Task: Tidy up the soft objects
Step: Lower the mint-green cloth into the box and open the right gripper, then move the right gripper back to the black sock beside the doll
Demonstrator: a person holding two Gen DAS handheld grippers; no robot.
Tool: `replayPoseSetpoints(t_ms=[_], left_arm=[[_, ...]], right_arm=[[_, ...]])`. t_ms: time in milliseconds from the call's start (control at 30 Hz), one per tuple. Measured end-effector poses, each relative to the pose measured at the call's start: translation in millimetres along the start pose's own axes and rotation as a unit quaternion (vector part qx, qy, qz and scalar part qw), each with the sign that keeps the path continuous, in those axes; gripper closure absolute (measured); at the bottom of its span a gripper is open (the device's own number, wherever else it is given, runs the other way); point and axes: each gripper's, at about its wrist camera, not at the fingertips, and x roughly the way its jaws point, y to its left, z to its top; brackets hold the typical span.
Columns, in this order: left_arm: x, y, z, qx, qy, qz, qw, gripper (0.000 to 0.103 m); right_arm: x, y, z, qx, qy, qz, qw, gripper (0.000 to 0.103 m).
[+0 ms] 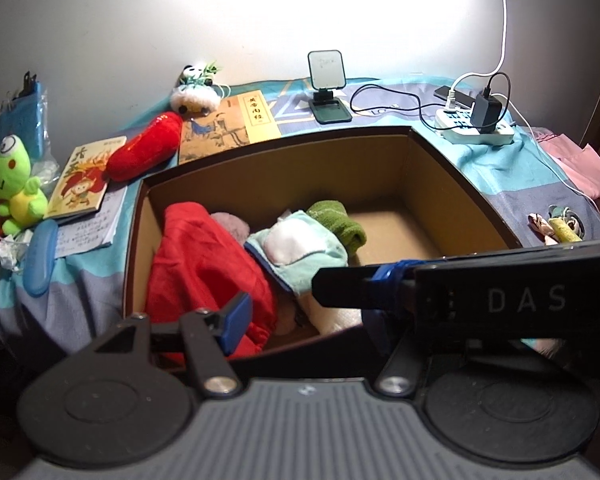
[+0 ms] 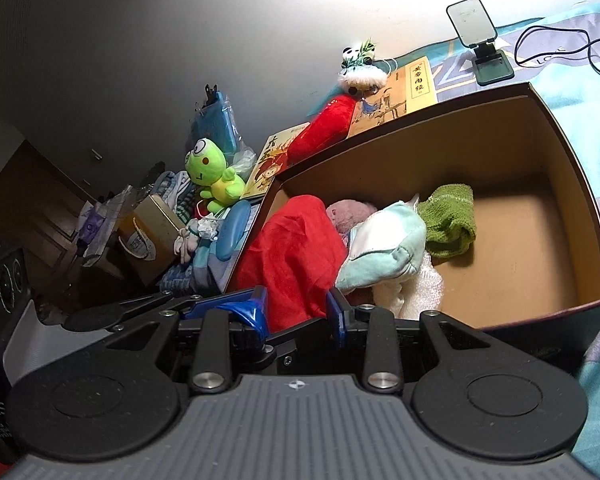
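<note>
A brown cardboard box holds a red cloth, a pink item, a teal-and-white plush, a green towel and a white item. A green frog plush, a red plush and a white panda plush lie outside it. My left gripper is open over the box's near edge; the right gripper's body crosses its view. My right gripper is open around the red cloth's edge.
Two books, a notebook, a blue case, a phone stand and a power strip with cables lie on the blue bedspread. Pink cloth lies far right. A cluttered pile with a bag sits left.
</note>
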Motion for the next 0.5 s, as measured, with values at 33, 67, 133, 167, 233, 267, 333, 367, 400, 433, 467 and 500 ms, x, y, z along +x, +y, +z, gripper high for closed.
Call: replayPoseSetpoints(t_ms=[33, 67, 133, 167, 233, 267, 333, 367, 400, 433, 467, 500], left_arm=[[-3, -2, -3, 0.001, 0.000, 0.002, 1.0000, 0.039], [-6, -5, -6, 0.001, 0.000, 0.003, 1.0000, 0.039], [-10, -12, -12, 0.001, 0.002, 0.005, 1.0000, 0.038], [-12, -15, -16, 0.002, 0.004, 0.005, 1.0000, 0.038], [-12, -22, -25, 0.005, 0.013, 0.004, 0.9999, 0.037], [-11, -26, -30, 0.007, 0.020, 0.001, 0.9998, 0.037], [-8, -34, -39, 0.009, 0.036, -0.004, 0.9993, 0.037], [-6, -39, -43, 0.010, 0.043, -0.006, 0.9990, 0.037], [-3, -44, -48, 0.011, 0.051, -0.010, 0.9986, 0.037], [-2, -49, -51, 0.012, 0.058, -0.014, 0.9982, 0.037], [0, -55, -55, 0.013, 0.064, -0.020, 0.9977, 0.037], [1, -60, -58, 0.014, 0.070, -0.026, 0.9971, 0.037]], right_arm=[[-3, 0, -3, -0.002, 0.001, 0.001, 1.000, 0.087], [-5, 1, -6, -0.002, 0.002, 0.002, 1.000, 0.087], [-10, -1, -13, -0.002, 0.007, 0.003, 1.000, 0.087], [-13, -3, -17, 0.000, 0.010, 0.004, 1.000, 0.087], [-17, -6, -25, 0.005, 0.019, 0.006, 1.000, 0.087], [-19, -8, -30, 0.007, 0.025, 0.007, 1.000, 0.087], [-23, -11, -39, 0.003, 0.036, 0.004, 0.999, 0.087], [-25, -12, -43, 0.000, 0.041, 0.000, 0.999, 0.087], [-27, -13, -46, -0.005, 0.046, -0.003, 0.999, 0.087], [-29, -15, -50, -0.008, 0.050, -0.007, 0.999, 0.087], [-32, -18, -53, -0.009, 0.054, -0.011, 0.998, 0.087], [-34, -21, -55, -0.008, 0.057, -0.012, 0.998, 0.087]])
